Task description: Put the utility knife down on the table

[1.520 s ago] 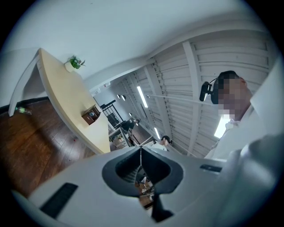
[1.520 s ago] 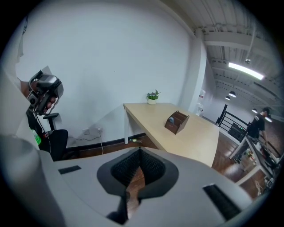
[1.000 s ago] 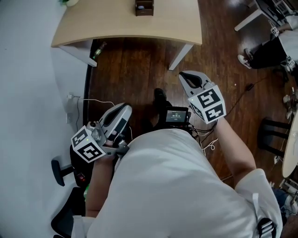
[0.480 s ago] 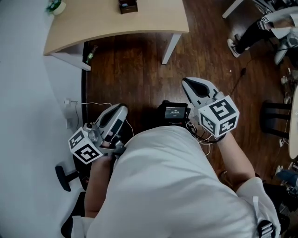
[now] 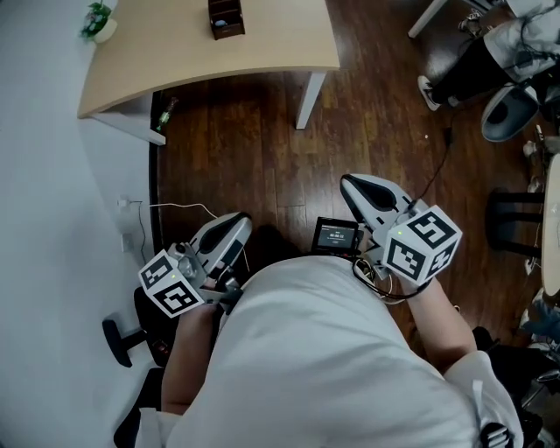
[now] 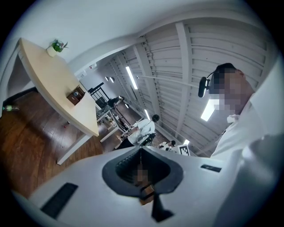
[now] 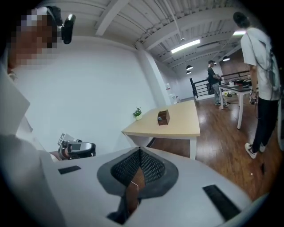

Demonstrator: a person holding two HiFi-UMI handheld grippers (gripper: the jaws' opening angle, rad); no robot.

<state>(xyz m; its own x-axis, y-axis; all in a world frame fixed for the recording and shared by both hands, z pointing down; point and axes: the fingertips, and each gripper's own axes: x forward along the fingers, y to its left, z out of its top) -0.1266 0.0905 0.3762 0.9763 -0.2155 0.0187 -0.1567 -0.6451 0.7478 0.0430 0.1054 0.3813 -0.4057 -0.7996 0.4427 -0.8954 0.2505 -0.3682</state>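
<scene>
Head view: the left gripper (image 5: 236, 222) is held low by the white shirt (image 5: 324, 350). Its tips are pressed together and aimed toward the desk (image 5: 262, 48), well apart from it. The right gripper (image 5: 348, 182) is also pressed shut and is over the wooden floor (image 5: 262, 131), with a small screen (image 5: 337, 236) just beside it. A brown box (image 5: 226, 17) stands on the desk back from the near curved edge. A potted plant (image 5: 96, 21) sits at the desk's left corner by the wall. A bottle (image 5: 163, 113) lies on the floor under the left end of the desk.

Left gripper view: the left gripper (image 6: 141, 150) has its jaws meeting along one seam with nothing between them. Beyond them the desk (image 6: 49, 80) carries the box (image 6: 76, 94) near its middle and the plant (image 6: 56, 45) at its far corner. A seated person (image 6: 144, 128) is in the distance.

Right gripper view: the right gripper (image 7: 140, 150) has its jaws closed tip to tip and holds nothing. The desk (image 7: 179, 123) lies ahead, with the box (image 7: 163, 117) toward its wall-side edge and the plant (image 7: 138, 113) at its left corner. The left gripper (image 7: 76, 148) shows at the left, and a standing person (image 7: 262, 66) at the right.

No view shows the utility knife, so where it is cannot be told.
</scene>
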